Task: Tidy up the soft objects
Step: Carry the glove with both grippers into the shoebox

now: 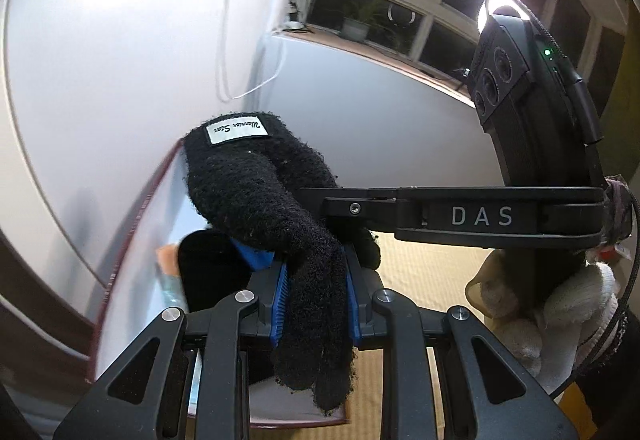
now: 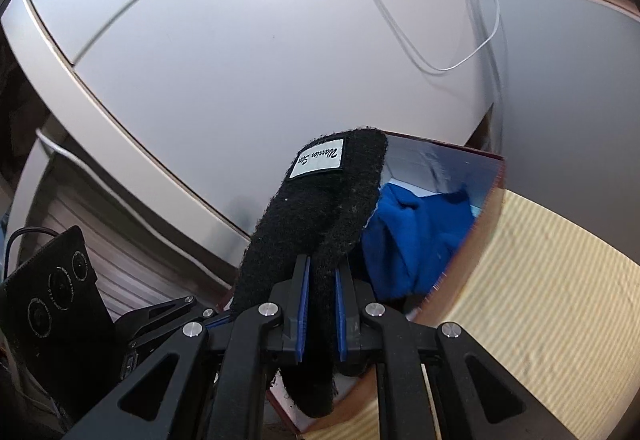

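Observation:
A black fuzzy glove [image 1: 256, 192] with a white label is held by both grippers above an open box [image 1: 132, 240] with dark red edges. My left gripper [image 1: 316, 280] is shut on the glove's finger end, which hangs down past the blue pads. My right gripper [image 2: 322, 280] is shut on the same glove [image 2: 320, 208], cuff and label pointing up. In the left wrist view the right gripper's finger [image 1: 360, 208] reaches in from the right. A blue soft cloth [image 2: 416, 236] lies inside the box [image 2: 480, 208].
The box sits on a yellowish woven mat [image 2: 540, 280] against a white wall [image 1: 100, 60]. A white cable [image 2: 440, 52] hangs on the wall. A windowsill with a potted plant [image 1: 356, 24] is behind. A white-gloved hand [image 1: 552, 320] holds the right tool.

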Demonstrator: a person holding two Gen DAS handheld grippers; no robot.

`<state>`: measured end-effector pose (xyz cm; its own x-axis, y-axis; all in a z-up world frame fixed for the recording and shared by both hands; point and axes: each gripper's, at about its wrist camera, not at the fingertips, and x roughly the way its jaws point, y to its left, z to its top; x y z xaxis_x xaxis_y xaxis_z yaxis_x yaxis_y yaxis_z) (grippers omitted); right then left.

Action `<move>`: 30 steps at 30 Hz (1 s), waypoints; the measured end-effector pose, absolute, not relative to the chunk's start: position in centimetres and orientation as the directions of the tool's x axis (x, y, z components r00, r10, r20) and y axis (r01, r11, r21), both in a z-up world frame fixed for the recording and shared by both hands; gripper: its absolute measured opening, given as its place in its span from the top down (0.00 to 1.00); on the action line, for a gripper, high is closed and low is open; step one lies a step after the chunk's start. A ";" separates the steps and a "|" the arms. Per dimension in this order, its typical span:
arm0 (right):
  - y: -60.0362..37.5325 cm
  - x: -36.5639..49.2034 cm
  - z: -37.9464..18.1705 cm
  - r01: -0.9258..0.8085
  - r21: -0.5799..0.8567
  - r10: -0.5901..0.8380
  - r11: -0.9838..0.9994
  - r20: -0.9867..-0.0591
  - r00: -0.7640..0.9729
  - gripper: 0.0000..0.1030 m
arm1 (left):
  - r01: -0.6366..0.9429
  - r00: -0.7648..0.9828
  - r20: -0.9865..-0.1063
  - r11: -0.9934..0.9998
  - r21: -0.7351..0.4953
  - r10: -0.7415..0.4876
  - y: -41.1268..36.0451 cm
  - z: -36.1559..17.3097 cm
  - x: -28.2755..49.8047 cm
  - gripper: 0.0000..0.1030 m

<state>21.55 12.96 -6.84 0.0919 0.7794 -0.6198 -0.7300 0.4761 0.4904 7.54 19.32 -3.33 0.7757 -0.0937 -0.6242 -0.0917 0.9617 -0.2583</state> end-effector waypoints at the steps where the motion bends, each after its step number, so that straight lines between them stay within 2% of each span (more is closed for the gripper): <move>1: 13.5 21.6 -7.0 -0.730 0.489 0.776 0.477 -0.624 0.090 0.90 | -0.098 0.773 -0.628 0.960 -0.261 -0.092 20.1 -3.5 7.8 0.78; 16: 17.3 23.3 -8.6 -0.709 0.482 0.739 0.515 -0.669 0.082 0.90 | -0.223 0.724 -0.690 0.950 -0.218 0.012 24.2 -6.1 9.5 0.78; 20: 17.9 23.3 -9.2 -0.715 0.457 0.715 0.529 -0.694 0.086 0.87 | -0.251 0.705 -0.708 0.949 -0.192 0.044 24.4 -6.7 9.5 0.78; 21: 17.8 23.3 -9.3 -0.714 0.453 0.710 0.535 -0.699 0.088 0.85 | -0.261 0.702 -0.710 0.948 -0.184 0.056 24.6 -6.8 9.5 0.77; 23: 17.6 23.4 -9.4 -0.707 0.459 0.710 0.538 -0.699 0.086 0.63 | -0.272 0.699 -0.711 0.948 -0.166 0.076 24.8 -6.9 9.5 0.76; 25: 17.2 23.4 -9.2 -0.702 0.454 0.712 0.549 -0.694 0.107 0.53 | -0.285 0.695 -0.713 0.946 -0.155 0.092 24.8 -6.9 9.3 0.69; 26: 16.9 23.4 -9.0 -0.701 0.451 0.713 0.552 -0.691 0.117 0.52 | -0.290 0.694 -0.713 0.945 -0.150 0.100 24.8 -6.8 9.2 0.65; 28: 16.4 23.5 -8.8 -0.695 0.455 0.715 0.557 -0.689 0.122 0.51 | -0.300 0.697 -0.708 0.942 -0.148 0.110 24.7 -6.6 8.9 0.46; 30: 15.6 23.4 -8.7 -0.687 0.463 0.717 0.561 -0.686 0.124 0.51 | -0.307 0.702 -0.702 0.941 -0.146 0.120 24.7 -6.3 8.5 0.41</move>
